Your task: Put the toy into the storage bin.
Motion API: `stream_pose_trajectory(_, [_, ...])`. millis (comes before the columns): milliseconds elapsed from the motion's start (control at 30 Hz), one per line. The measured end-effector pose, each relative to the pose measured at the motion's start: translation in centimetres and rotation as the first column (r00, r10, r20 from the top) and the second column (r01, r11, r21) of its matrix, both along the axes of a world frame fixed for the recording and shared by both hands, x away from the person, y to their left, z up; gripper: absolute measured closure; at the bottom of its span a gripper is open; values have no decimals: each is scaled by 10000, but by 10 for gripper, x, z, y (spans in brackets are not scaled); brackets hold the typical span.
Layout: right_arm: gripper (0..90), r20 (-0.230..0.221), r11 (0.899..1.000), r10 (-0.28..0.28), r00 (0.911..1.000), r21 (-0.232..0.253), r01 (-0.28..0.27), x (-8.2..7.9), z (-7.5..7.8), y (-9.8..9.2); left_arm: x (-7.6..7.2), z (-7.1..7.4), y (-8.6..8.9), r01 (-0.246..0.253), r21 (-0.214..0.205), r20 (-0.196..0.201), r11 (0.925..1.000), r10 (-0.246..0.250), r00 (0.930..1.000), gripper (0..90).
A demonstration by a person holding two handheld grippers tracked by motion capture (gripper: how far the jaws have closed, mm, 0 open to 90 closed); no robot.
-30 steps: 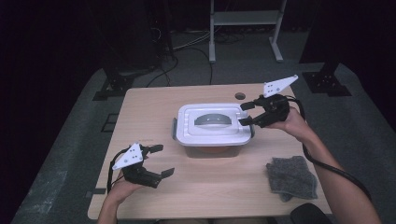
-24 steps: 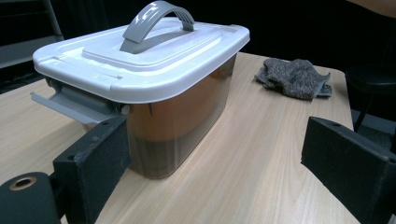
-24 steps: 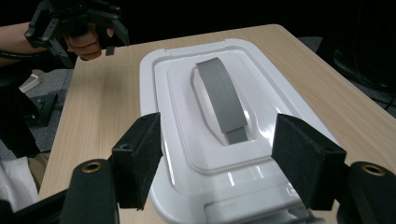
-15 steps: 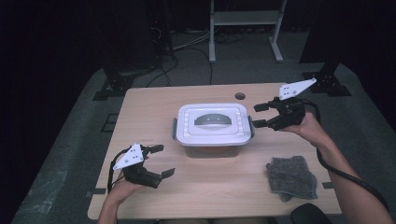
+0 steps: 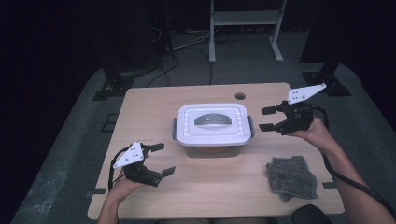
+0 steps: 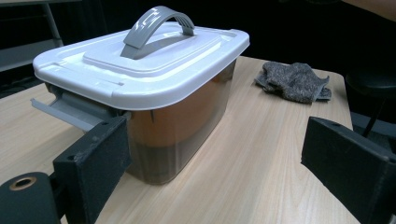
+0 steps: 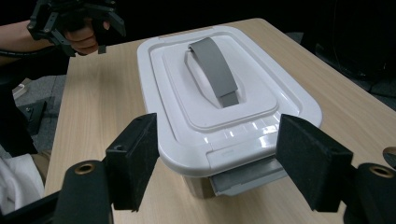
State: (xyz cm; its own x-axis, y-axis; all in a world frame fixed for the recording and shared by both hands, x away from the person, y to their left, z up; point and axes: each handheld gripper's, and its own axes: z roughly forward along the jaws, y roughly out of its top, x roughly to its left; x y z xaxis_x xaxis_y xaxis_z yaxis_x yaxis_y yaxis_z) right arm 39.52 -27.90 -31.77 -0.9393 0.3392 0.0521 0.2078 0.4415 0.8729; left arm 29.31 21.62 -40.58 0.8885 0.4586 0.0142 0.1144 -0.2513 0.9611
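The right gripper (image 5: pixel 267 119) is now hanging beside the white box (image 5: pixel 212 126) mid-surface, having backed off its right latch (image 7: pixel 247 175); its jaws have just been opening, nothing between them (latch apparently released). The left gripper (image 5: pixel 162 159) is waiting wide open, empty.
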Motion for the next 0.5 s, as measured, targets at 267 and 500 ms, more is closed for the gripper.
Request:
stream_pose_trajectory(267, [277,-165,9996,-265,9995,39,266,-9,-8,-14,1,-1,-2,25,0,-43,10000,-25,10000,71])
stream_pose_trajectory(500, [276,-307,9986,-513,9982,109,517,-18,-18,-27,2,0,-6,99,6,-16,10000,-99,9999,71])
